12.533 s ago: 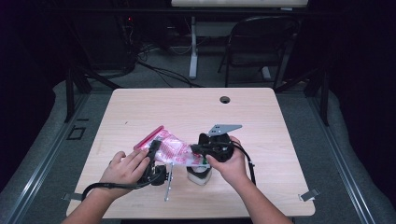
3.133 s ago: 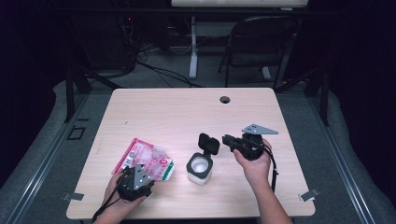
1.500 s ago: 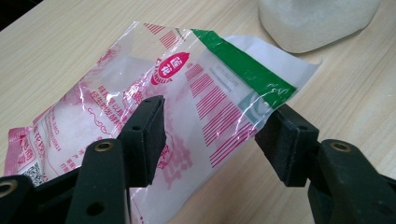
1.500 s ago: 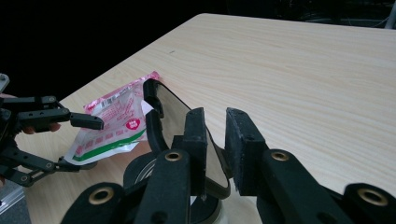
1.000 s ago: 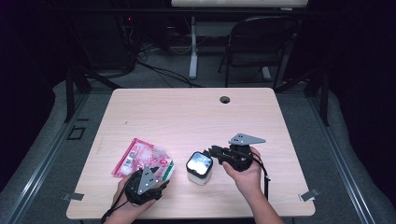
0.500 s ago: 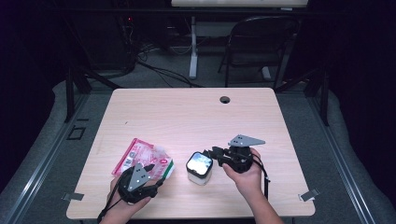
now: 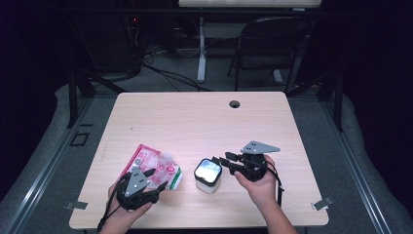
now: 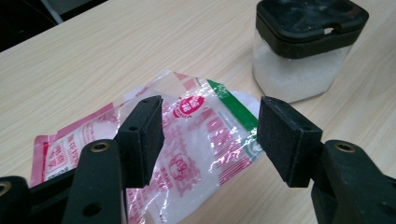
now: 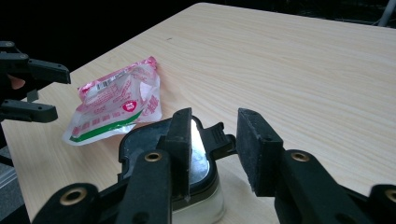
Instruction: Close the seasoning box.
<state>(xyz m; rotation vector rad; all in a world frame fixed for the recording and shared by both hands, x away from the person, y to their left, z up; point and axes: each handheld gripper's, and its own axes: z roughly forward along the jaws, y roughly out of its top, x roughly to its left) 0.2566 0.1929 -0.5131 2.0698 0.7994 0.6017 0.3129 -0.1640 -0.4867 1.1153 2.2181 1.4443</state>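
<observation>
Lying at about seven o'clock on the counter, the crinkled pink, white and green plastic packet has the left tongs at its near edge, held in the person's left hand. In the left gripper view those tongs stand open above the packet, their pads not pressing it. Toward six o'clock, just right of the packet, stands a small clear jar of white grains with a black lid. At its three o'clock side the right tongs reach in from the right hand; their jaws have just been opening and now stand apart, the lid's tab between them, unpinched.
</observation>
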